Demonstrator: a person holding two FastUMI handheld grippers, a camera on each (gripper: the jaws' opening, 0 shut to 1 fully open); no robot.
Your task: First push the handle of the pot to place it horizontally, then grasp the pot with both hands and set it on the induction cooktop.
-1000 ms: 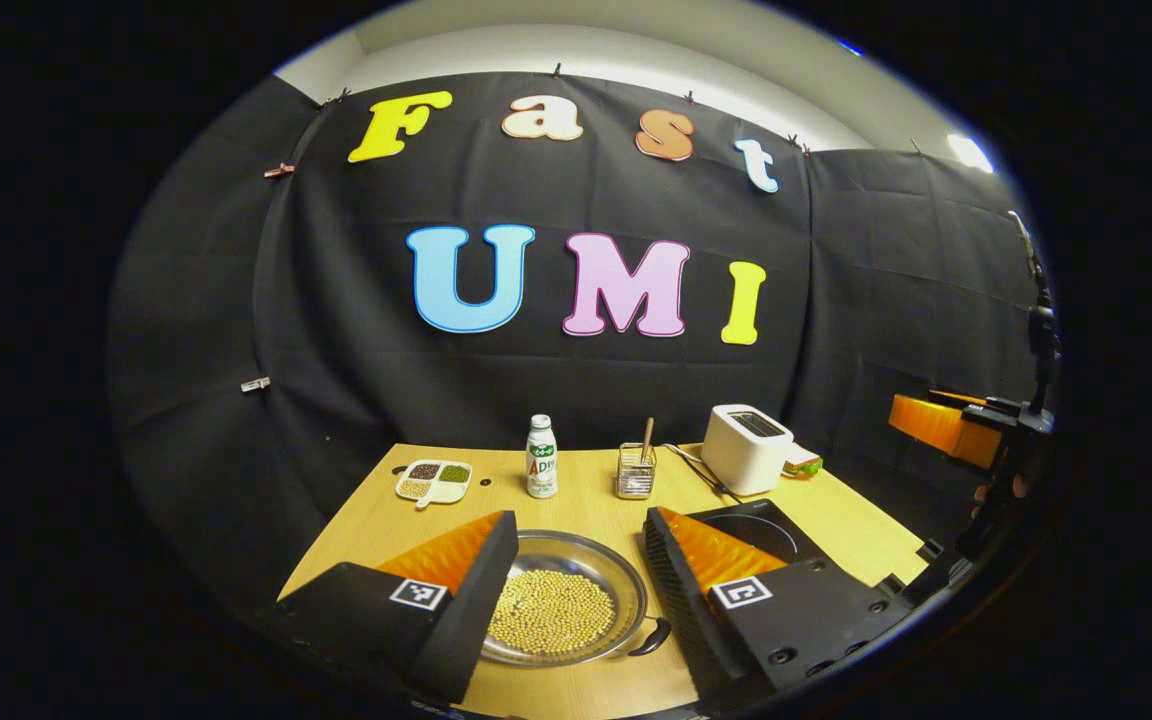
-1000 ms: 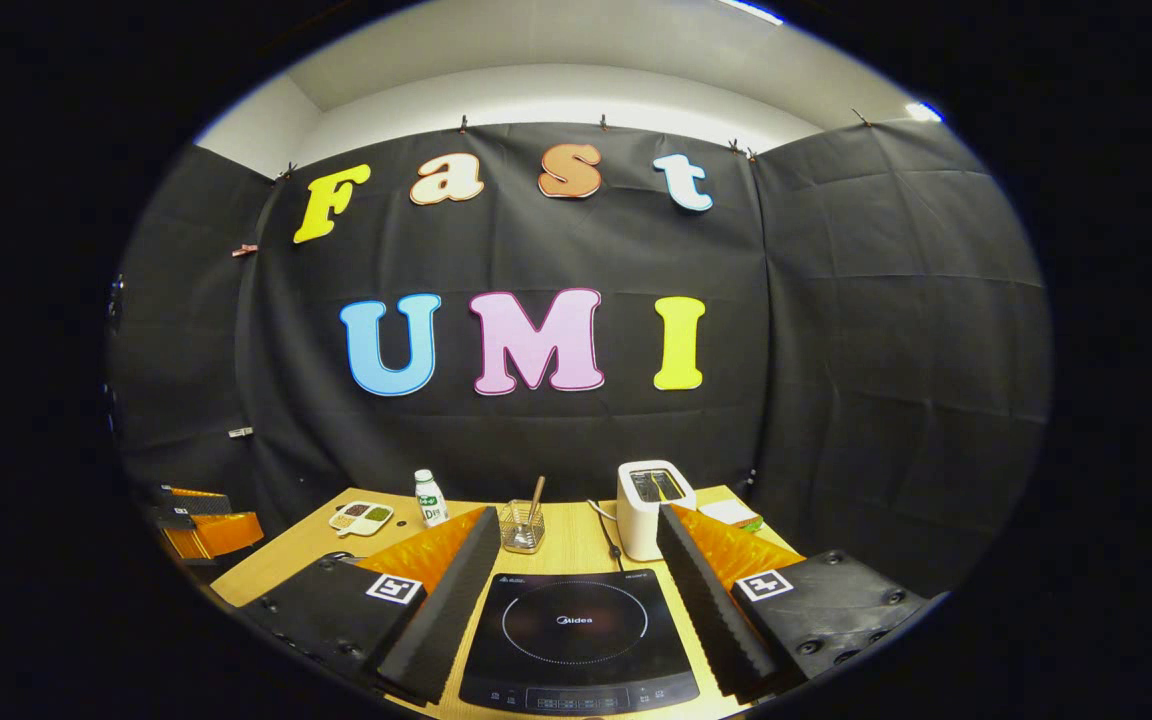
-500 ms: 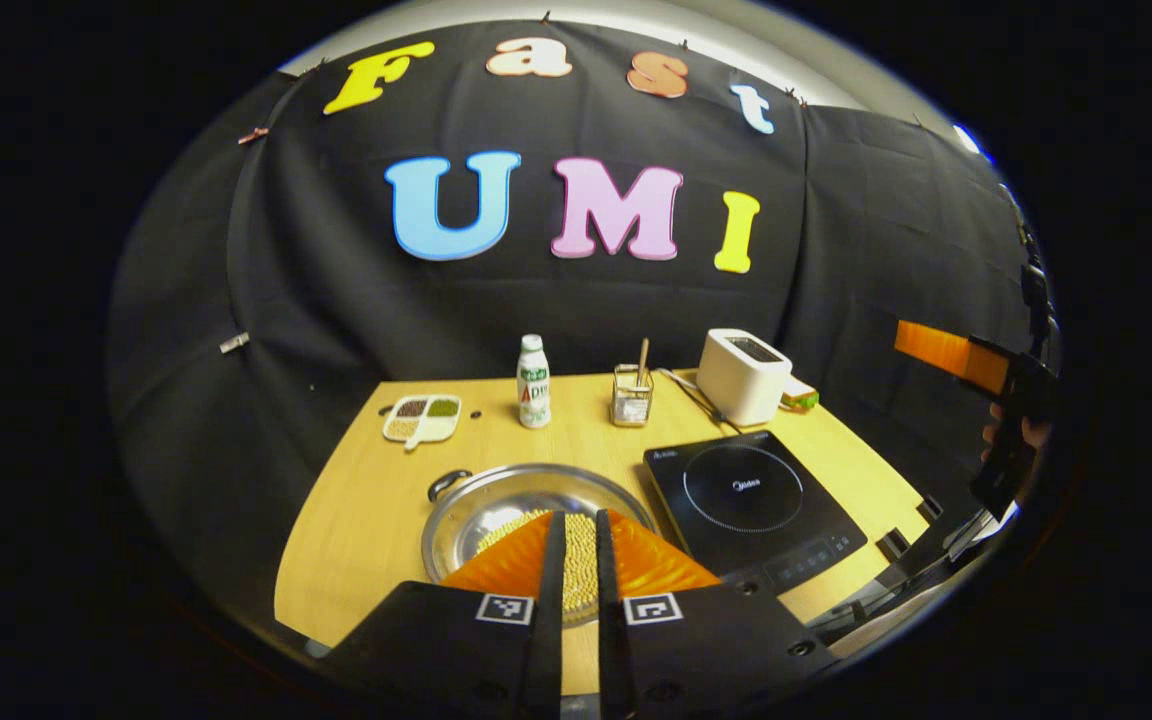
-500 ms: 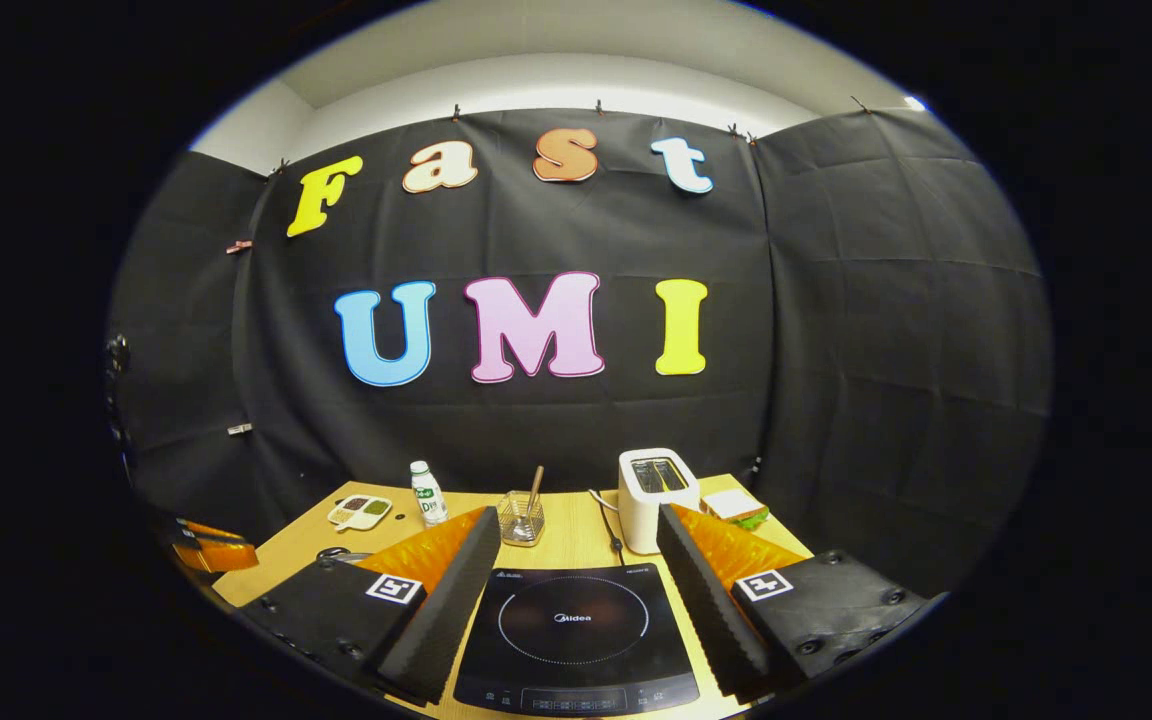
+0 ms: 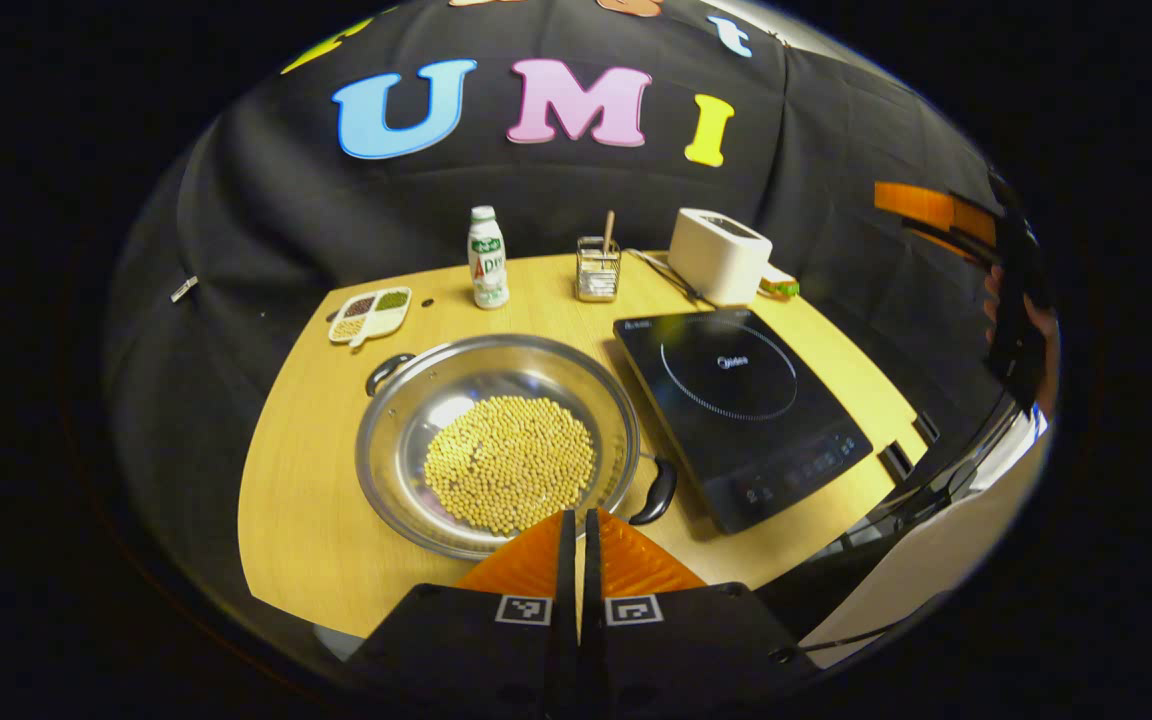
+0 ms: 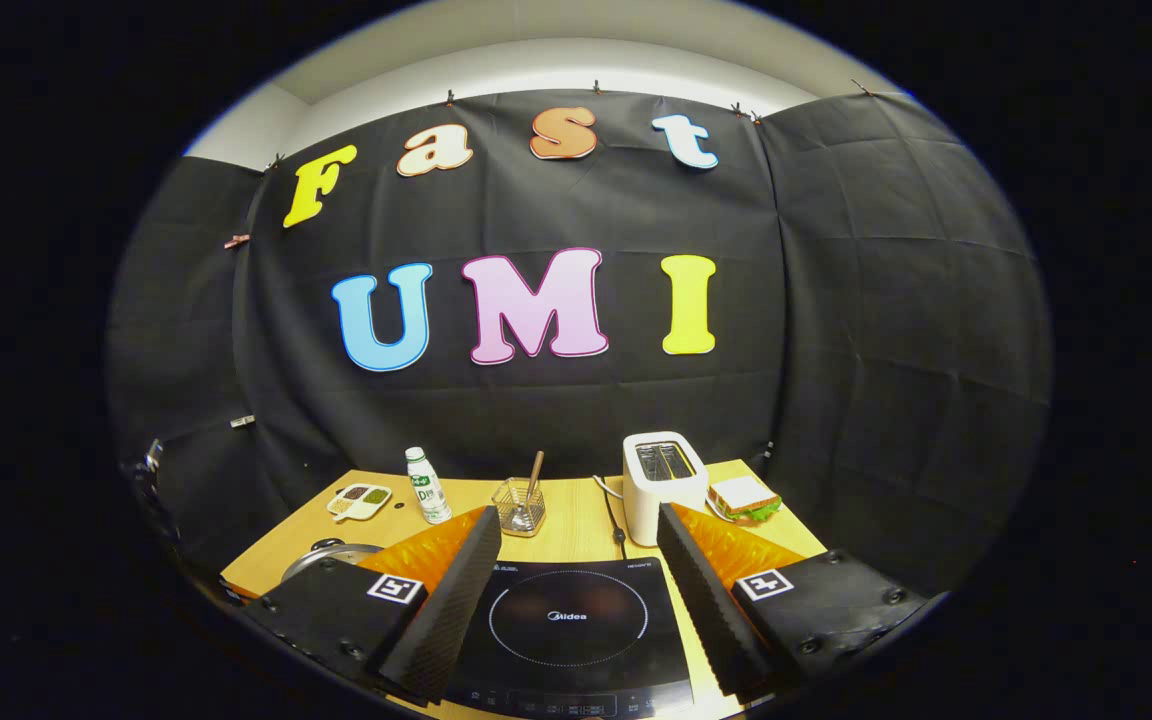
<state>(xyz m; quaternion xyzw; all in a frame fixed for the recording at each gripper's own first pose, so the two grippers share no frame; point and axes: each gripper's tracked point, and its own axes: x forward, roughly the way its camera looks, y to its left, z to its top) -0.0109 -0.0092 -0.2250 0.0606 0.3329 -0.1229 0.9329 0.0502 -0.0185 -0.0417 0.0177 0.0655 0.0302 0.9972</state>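
A wide steel pot (image 5: 406,470) with yellow beans in it sits on the wooden table, left of the black induction cooktop (image 5: 736,400). Its two black handles lie on a diagonal: one at the far left (image 5: 388,368), one at the near right (image 5: 656,492) close to the cooktop. My left gripper (image 5: 576,518) is shut with nothing in it, hanging over the pot's near rim just left of the near handle. My right gripper (image 6: 578,530) is open above the cooktop (image 6: 566,620). The pot's rim (image 6: 321,555) peeks in at its left. In the left gripper view, the right gripper (image 5: 936,210) hovers far right.
Along the table's back stand a divided snack dish (image 5: 369,313), a small bottle (image 5: 487,258), a wire holder with a spoon (image 5: 597,272), a white toaster (image 5: 719,256) and a sandwich (image 6: 744,497). The table's right edge drops off beside the cooktop.
My left gripper went from open to shut, then rose and tipped down so the whole pot is in view. The right gripper stayed open over the cooktop, drifting slightly.
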